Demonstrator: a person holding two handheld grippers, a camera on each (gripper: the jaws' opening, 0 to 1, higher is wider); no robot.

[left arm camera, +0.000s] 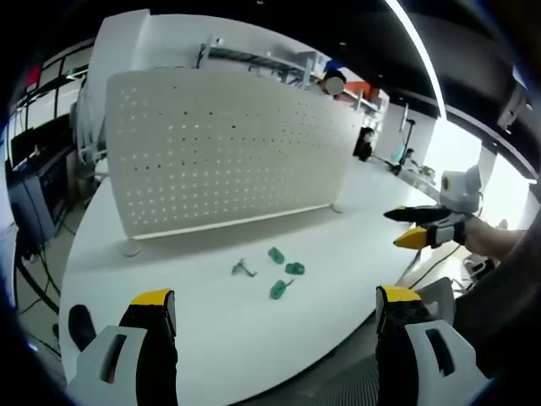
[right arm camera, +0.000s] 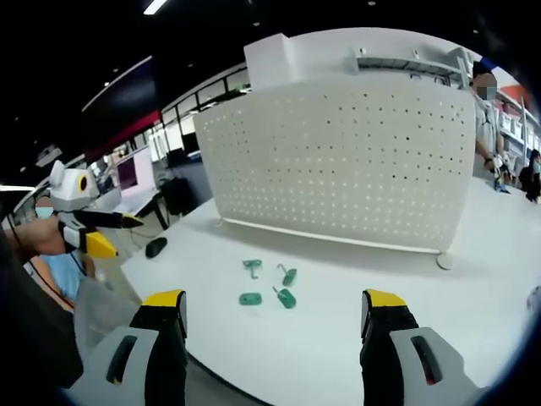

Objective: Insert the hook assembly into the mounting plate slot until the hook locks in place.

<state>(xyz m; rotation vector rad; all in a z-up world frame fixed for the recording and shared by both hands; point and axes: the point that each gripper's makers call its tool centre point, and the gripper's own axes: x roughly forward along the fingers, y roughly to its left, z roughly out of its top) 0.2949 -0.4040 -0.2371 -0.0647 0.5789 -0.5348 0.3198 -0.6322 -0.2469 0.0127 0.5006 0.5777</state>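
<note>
A white perforated mounting plate (left arm camera: 228,152) (right arm camera: 338,161) stands upright across the white table (left arm camera: 355,254) (right arm camera: 473,321). In front of it lie several small hook parts: green pieces (left arm camera: 294,269) (right arm camera: 250,299) and a grey metal hook (left arm camera: 243,269); one green piece (right arm camera: 289,276) carries a metal hook. My left gripper (left arm camera: 275,296) is open over the table's near edge and holds nothing; it also appears off the table's left end (right arm camera: 106,233). My right gripper (right arm camera: 275,296) is open and holds nothing as well; it shows at the right (left arm camera: 423,227), jaws apart.
A black oval object (left arm camera: 82,323) (right arm camera: 155,247) lies near the table's end. The plate rests on round feet (left arm camera: 130,249) (right arm camera: 445,260). A person (left arm camera: 334,85) (right arm camera: 483,101) stands behind the plate. Shelving and desks fill the room beyond.
</note>
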